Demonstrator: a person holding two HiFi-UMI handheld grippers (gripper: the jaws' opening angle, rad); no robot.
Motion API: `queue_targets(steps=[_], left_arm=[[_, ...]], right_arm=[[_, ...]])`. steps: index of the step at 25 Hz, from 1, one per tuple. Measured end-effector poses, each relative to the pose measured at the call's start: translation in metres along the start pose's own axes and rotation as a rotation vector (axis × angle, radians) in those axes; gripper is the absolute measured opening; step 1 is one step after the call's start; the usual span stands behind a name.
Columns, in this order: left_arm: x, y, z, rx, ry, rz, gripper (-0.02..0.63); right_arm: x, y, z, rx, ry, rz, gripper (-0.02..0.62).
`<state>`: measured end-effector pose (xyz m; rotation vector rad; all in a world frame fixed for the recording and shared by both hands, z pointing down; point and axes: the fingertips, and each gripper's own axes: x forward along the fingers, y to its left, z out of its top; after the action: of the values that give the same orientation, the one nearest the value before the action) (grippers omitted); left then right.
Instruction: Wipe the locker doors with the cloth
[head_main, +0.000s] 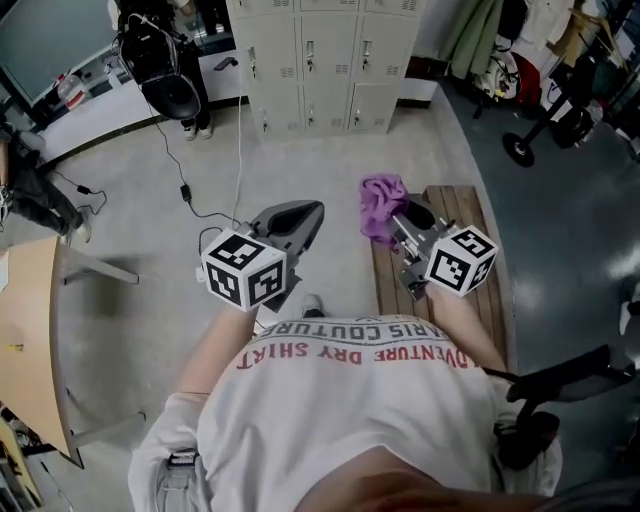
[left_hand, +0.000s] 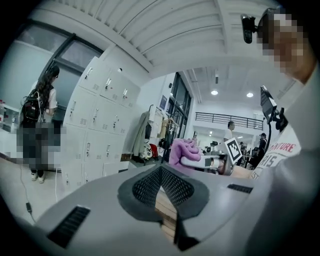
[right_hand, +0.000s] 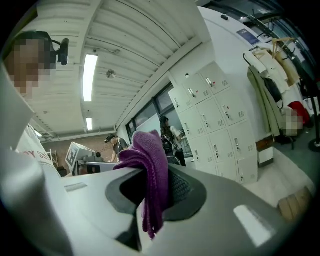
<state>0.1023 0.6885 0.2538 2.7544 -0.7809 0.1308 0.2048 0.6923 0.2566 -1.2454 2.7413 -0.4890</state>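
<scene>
**Head view.**
- Left tool (head_main: 303, 214): held over the grey floor (head_main: 150, 170). Its jaws are together and hold nothing. Its marker cube (head_main: 245, 268) sits nearest the person's white T-shirt (head_main: 350, 400).
- Right tool (head_main: 402, 222): held over the near end of a wooden slatted platform (head_main: 465, 210) on the floor. Its jaws are clamped on a purple cloth (head_main: 382, 203), which bunches up past the tips.
- Bank of pale grey lockers (head_main: 320, 60): stands across the floor at the top of the view, well apart from both tools, with all doors closed.
- Person with a black backpack (head_main: 162, 62): stands left of the lockers.
- Black cable (head_main: 188, 195): trails over the floor.

**Left gripper view.**
- Left tool (left_hand: 160, 172): the textured pads meet at the tip with nothing between them. Wooden slats show through the gap lower down.
- Cloth (left_hand: 182, 150): just beyond the tip, held by the right tool (left_hand: 212, 161).
- Lockers (left_hand: 100, 135): on the left, with the backpack wearer (left_hand: 39, 107) standing beside them.

**Right gripper view.**
- Right tool (right_hand: 156, 197): closed on the cloth (right_hand: 152, 170). A fold of it stands above the jaws and a tail hangs down between them.
- Lockers (right_hand: 215, 125): on the right in the distance, not touched by the cloth.
- Hanging coats (right_hand: 267, 95): further right.
- The left tool's marker cube (right_hand: 75, 155): on the left.
</scene>
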Motion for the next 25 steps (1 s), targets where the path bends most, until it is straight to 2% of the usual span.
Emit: queue_targets(steps=[3,6,25], left_arm=[[-0.013,-0.044,-0.009,0.006,0.0,0.001,-0.001],[-0.022,-0.067,-0.013,0.01,-0.015,0.008,0.0],[-0.027,-0.078,-0.009,0.052,-0.014,0.029,-0.001]], right_arm=[[-0.043,0.024,-0.009,-0.005,-0.005,0.007,0.051],[-0.068,0.039,-0.016,-0.023,-0.011,-0.004,0.051],[-0.072,0.056,-0.01,-0.058,0.001,0.023,0.051]])
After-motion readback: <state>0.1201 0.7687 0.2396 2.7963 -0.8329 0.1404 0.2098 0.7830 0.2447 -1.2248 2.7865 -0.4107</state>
